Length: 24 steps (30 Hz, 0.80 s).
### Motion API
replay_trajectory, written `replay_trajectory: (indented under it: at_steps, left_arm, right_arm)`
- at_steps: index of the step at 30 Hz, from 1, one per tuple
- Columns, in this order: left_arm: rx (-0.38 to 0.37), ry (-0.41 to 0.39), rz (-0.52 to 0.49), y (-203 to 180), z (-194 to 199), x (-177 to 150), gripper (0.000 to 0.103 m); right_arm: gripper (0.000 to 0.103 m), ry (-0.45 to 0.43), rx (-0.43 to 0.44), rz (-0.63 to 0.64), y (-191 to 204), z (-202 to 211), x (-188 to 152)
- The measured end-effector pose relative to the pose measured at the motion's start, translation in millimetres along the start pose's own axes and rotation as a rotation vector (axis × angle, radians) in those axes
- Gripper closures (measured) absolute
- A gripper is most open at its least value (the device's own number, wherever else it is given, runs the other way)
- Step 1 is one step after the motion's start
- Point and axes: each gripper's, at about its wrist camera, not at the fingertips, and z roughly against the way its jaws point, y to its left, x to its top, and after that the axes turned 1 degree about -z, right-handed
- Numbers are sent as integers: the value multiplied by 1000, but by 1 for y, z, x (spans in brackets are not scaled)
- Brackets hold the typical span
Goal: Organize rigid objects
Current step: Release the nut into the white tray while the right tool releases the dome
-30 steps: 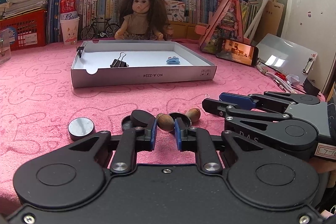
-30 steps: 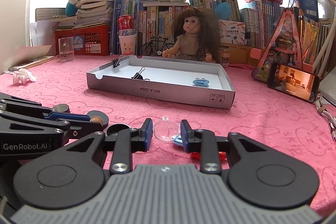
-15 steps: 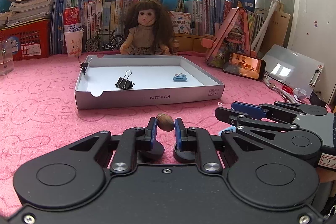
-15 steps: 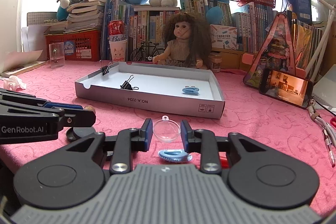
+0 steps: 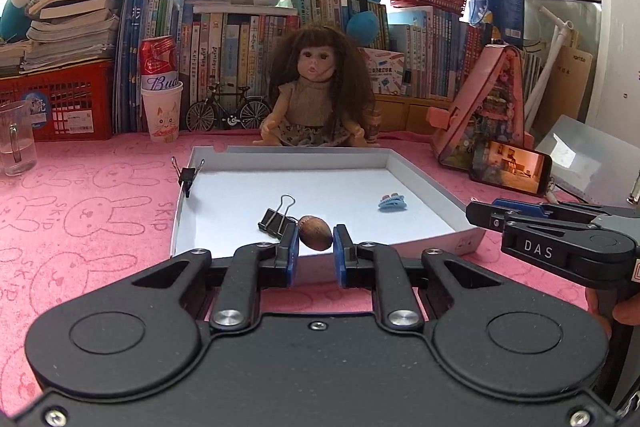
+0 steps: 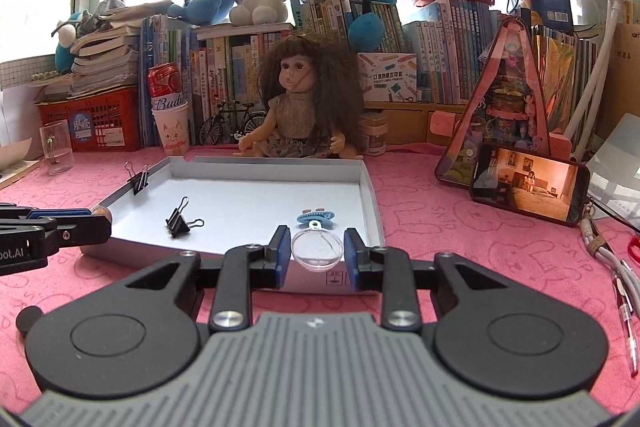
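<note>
My left gripper (image 5: 315, 239) is shut on a brown nut (image 5: 315, 231) and holds it above the near edge of the white tray (image 5: 432, 183). My right gripper (image 6: 317, 251) is shut on a clear round plastic lid (image 6: 317, 250), held over the tray's near right rim (image 6: 372, 195). In the tray lie a black binder clip (image 5: 276, 219), also in the right wrist view (image 6: 178, 221), and a small blue clip (image 5: 393, 203), also in the right wrist view (image 6: 315, 217). Another binder clip (image 5: 187, 174) is clamped on the tray's left wall.
A doll (image 5: 318, 95) sits behind the tray, with books, a paper cup (image 5: 162, 115) and a toy bicycle at the back. A phone (image 6: 530, 189) leans at the right, a glass (image 5: 14, 143) stands at the left. Cables and a pen (image 6: 628, 323) lie far right.
Both grippers have lifted their objects off the pink cloth and moved forward to the tray. The loose items on the cloth have dropped out of view.
</note>
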Motion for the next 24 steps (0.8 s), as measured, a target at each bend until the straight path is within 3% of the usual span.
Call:
replay_trajectory:
  at_steps: [13,24]
  left_arm:
    - [102,89,27,33,-78,16,86]
    - [122,139,60,39,-105,14,86]
  right_arm:
    - [69,116,11,-27,-8,-74,16]
    - [69,203,8,-61,-8,-109,20]
